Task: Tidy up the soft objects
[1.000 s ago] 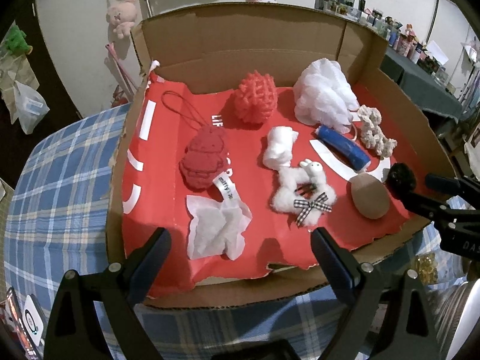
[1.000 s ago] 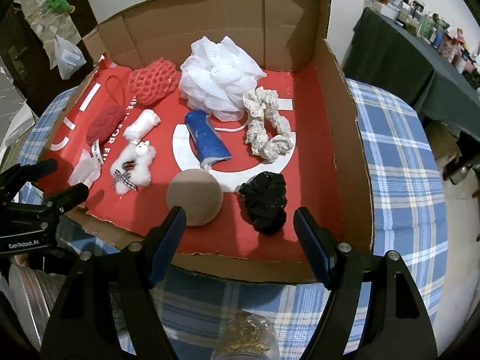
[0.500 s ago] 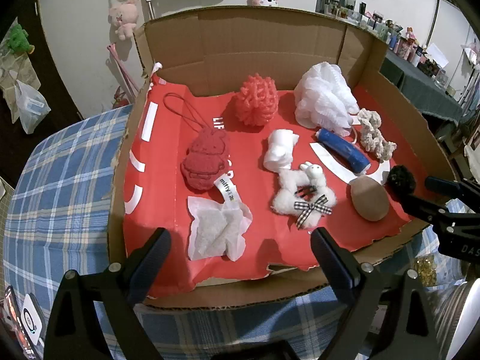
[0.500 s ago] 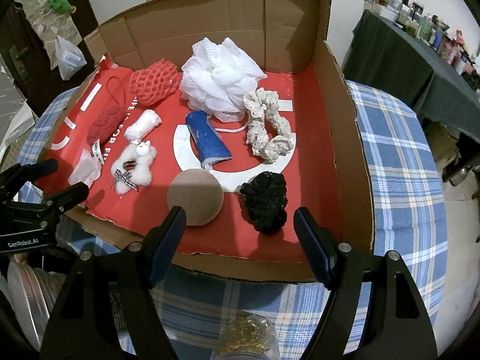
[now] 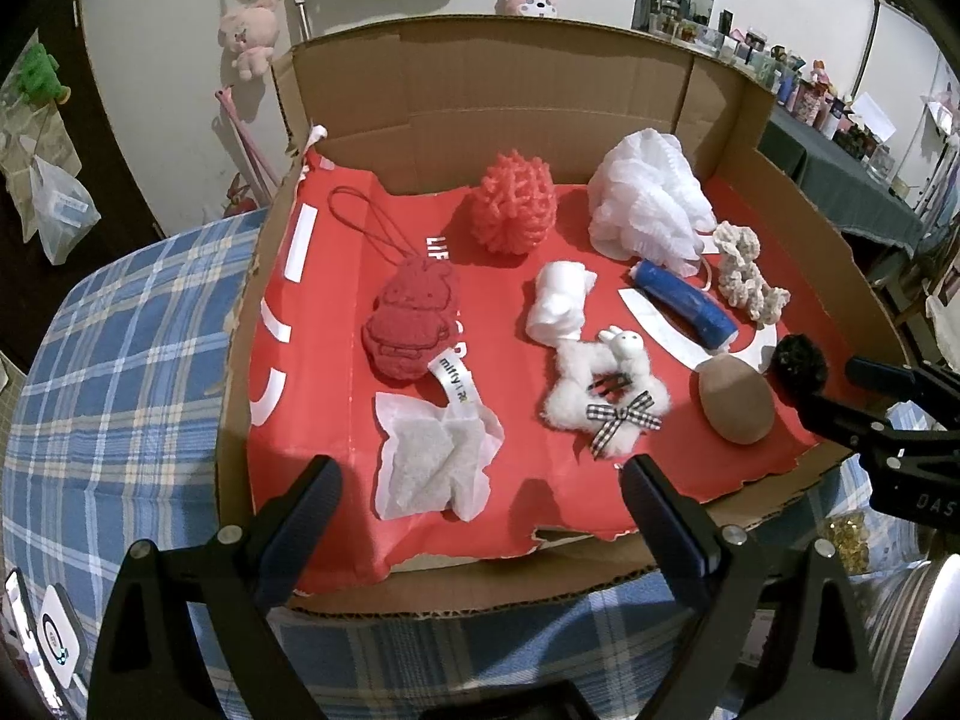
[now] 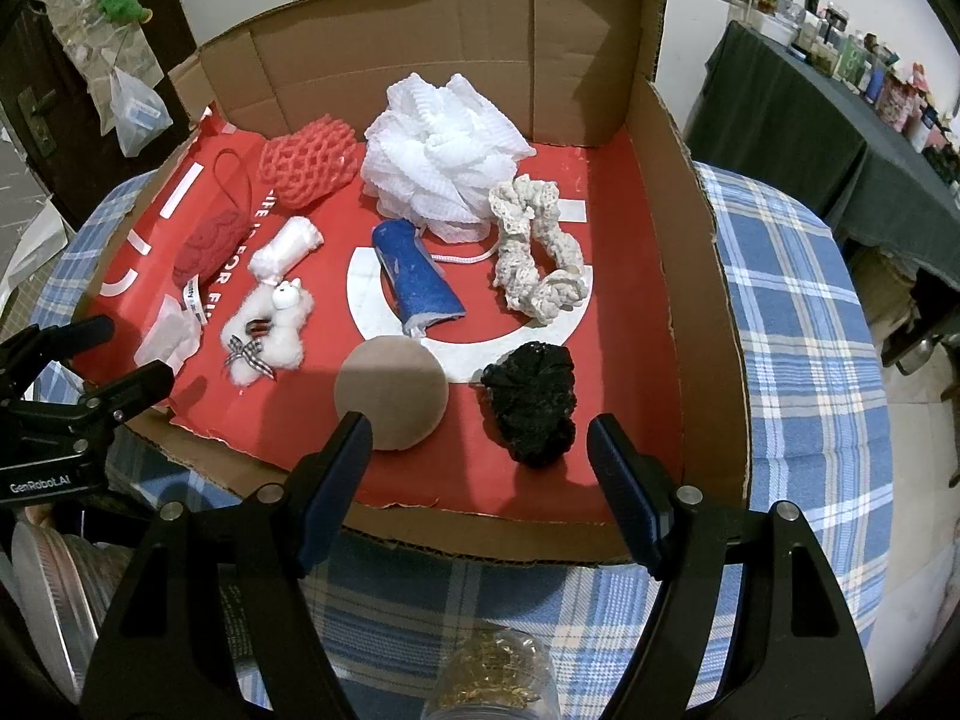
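A cardboard box [image 5: 516, 96] [image 6: 696, 276] with a red liner holds several soft items: a white bath pouf [image 5: 651, 198] [image 6: 444, 156], a red mesh ball [image 5: 513, 210] [image 6: 306, 165], a red bunny sponge [image 5: 411, 315], a white roll [image 5: 561, 300], a fluffy white hair clip [image 5: 606, 402] [image 6: 270, 330], a blue roll [image 6: 417, 276], a cream scrunchie [image 6: 534, 252], a tan round puff [image 6: 393, 387], a black scrunchie [image 6: 531, 402] and a white sachet [image 5: 432, 462]. My left gripper [image 5: 480, 504] is open at the box's front edge. My right gripper [image 6: 480, 456] is open and empty before the black scrunchie.
The box stands on a table with a blue plaid cloth [image 5: 120, 372] [image 6: 792, 324]. A jar of gold bits [image 6: 492, 678] sits below my right gripper. A dark green table with clutter [image 6: 810, 108] stands at the back right. Plush toys hang on the wall [image 5: 249, 30].
Both grippers stay open and nearly still. The left wrist view has drifted back and slightly down, so the box sits a little lower in it.
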The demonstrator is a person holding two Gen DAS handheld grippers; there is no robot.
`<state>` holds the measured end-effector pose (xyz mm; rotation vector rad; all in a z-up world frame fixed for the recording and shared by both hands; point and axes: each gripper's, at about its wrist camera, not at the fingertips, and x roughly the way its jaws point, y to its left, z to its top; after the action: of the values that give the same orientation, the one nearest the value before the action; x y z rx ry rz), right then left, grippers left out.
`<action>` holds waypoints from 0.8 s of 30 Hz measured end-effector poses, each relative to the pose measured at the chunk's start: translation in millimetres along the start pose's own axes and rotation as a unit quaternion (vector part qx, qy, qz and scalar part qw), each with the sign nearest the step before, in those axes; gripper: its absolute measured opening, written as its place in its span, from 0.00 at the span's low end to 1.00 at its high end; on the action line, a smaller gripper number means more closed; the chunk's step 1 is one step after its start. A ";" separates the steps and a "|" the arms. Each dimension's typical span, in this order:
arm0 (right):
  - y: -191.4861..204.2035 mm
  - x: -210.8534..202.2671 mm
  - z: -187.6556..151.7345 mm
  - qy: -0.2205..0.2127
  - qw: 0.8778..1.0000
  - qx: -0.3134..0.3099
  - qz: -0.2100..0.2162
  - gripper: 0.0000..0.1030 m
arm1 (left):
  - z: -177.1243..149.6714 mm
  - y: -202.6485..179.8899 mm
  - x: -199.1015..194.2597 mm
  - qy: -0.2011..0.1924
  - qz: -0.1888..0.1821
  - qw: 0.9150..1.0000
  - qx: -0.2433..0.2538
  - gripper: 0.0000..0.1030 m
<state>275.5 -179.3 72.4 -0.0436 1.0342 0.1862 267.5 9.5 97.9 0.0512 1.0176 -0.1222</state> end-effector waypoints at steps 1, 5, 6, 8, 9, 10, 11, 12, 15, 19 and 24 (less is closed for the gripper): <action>0.0 0.2 -0.4 0.000 1.000 0.000 0.000 0.71 | -0.2 0.0 -0.3 0.000 -0.001 1.000 0.000 0.93; -0.1 0.1 -0.4 0.000 1.000 0.000 0.000 0.71 | -0.2 0.3 -0.5 0.000 -0.002 1.000 0.000 0.93; -0.2 0.1 -0.4 0.000 1.000 0.000 0.000 0.71 | -0.3 0.3 -0.6 0.000 -0.001 1.000 -0.001 0.93; 0.0 0.2 -0.4 0.000 1.000 0.000 0.000 0.72 | -0.5 0.6 -0.5 0.000 -0.002 1.000 0.000 0.93; 0.1 0.2 -0.5 0.000 1.000 -0.001 0.000 0.72 | -0.5 0.6 -0.6 0.000 -0.002 1.000 0.000 0.93; 0.1 0.2 -0.5 0.000 1.000 -0.001 0.000 0.72 | -0.4 0.6 -0.8 0.000 -0.001 1.000 0.000 0.93; 0.1 0.3 -0.6 0.000 1.000 -0.001 0.000 0.72 | -0.6 0.7 -0.6 -0.001 -0.001 1.000 0.000 0.93; 0.2 0.3 -0.6 0.000 1.000 0.000 0.000 0.71 | -0.6 0.7 -0.7 -0.001 -0.001 1.000 0.000 0.93; 0.3 0.4 -0.7 0.000 1.000 -0.001 0.000 0.71 | -0.8 0.7 -1.2 -0.001 -0.002 1.000 0.000 0.93; 0.4 0.3 -0.7 0.000 1.000 -0.001 0.000 0.71 | -1.1 0.8 -1.4 -0.001 -0.002 1.000 0.000 0.93; 0.3 0.1 -0.7 0.001 1.000 -0.001 0.000 0.71 | -1.3 0.7 -1.4 -0.001 -0.001 1.000 -0.001 0.93</action>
<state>274.9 -179.1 71.9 -0.0450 1.0354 0.1870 265.8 10.5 98.4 0.0485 1.0160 -0.1243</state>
